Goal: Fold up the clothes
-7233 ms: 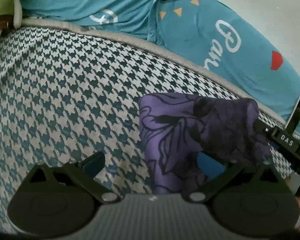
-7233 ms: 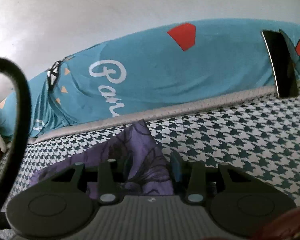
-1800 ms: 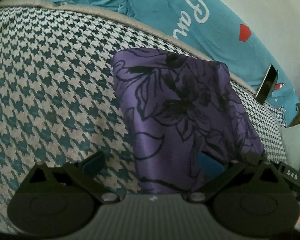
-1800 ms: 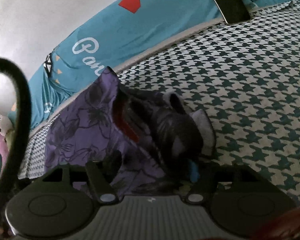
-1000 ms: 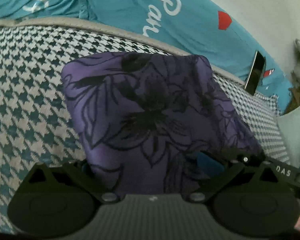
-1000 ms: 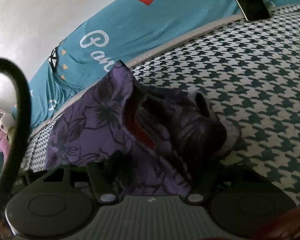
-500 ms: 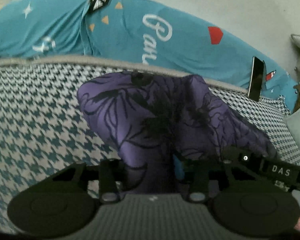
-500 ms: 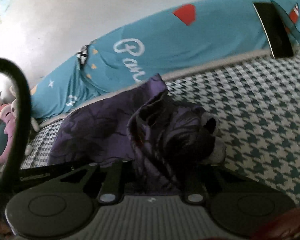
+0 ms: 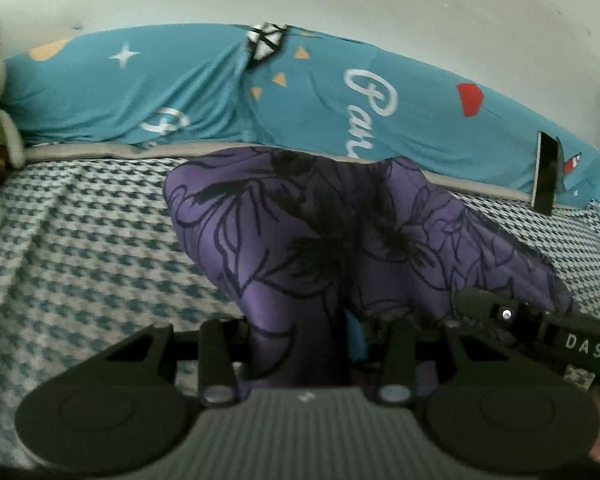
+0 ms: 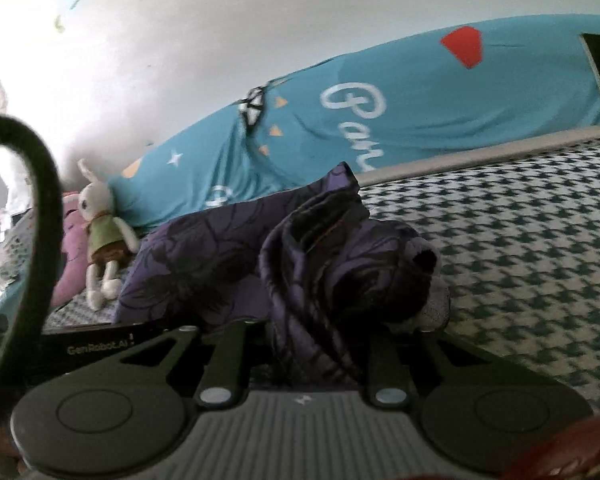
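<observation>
A purple garment with a black flower print (image 9: 300,232) is lifted off the houndstooth bed cover (image 9: 80,248). My left gripper (image 9: 300,344) is shut on its near edge, and the cloth hangs from the pinch in a rounded hump. In the right wrist view the same garment (image 10: 332,256) is bunched into dark folds, and my right gripper (image 10: 312,352) is shut on that bunch. The right gripper's body (image 9: 540,328) shows at the lower right of the left wrist view, close beside the cloth. Both sets of fingertips are hidden by fabric.
A long teal pillow with white lettering (image 9: 300,96) lies along the wall at the back. A phone (image 9: 546,172) leans against it on the right. A plush rabbit (image 10: 100,236) and a pink toy (image 10: 70,256) lie at the bed's left end.
Both grippers went from open to shut on the purple garment and lifted it off the bed. The flat cloth is now bunched and humped, and both views have tilted up toward the wall.
</observation>
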The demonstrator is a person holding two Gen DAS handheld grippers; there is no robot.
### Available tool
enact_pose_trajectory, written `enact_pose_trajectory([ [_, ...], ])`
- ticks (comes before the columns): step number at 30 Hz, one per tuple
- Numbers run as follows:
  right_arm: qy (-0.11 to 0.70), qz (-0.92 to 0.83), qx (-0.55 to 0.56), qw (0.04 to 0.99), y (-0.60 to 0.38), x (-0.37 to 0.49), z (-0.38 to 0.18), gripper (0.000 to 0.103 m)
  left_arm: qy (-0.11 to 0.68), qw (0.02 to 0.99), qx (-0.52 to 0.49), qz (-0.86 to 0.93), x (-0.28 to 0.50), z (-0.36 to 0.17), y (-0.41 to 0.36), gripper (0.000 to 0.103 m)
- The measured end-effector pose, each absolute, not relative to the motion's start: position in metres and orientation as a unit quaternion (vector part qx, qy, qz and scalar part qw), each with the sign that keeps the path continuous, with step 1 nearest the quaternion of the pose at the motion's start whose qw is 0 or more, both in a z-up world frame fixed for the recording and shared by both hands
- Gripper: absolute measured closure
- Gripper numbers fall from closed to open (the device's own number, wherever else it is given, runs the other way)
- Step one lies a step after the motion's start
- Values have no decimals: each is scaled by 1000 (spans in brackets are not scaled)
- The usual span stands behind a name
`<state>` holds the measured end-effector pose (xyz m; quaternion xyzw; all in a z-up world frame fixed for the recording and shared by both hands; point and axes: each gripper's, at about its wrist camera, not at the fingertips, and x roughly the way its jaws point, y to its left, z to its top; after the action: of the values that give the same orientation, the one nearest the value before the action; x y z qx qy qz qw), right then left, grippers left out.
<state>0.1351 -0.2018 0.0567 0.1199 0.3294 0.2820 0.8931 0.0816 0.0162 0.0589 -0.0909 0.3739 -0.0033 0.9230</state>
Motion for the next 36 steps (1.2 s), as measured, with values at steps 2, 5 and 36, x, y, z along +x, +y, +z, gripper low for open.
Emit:
enact_pose_trajectory([
  [2, 330, 292, 120, 890, -190, 132, 57, 82, 374, 923, -92, 6, 75, 63, 27, 65],
  [5, 330, 308, 117, 885, -172, 126, 56, 82, 377, 922, -91, 21, 65, 65, 45, 65],
  [36, 438, 265, 153, 845, -147, 104, 17, 31, 414, 877, -231, 73, 14, 27, 167, 12],
])
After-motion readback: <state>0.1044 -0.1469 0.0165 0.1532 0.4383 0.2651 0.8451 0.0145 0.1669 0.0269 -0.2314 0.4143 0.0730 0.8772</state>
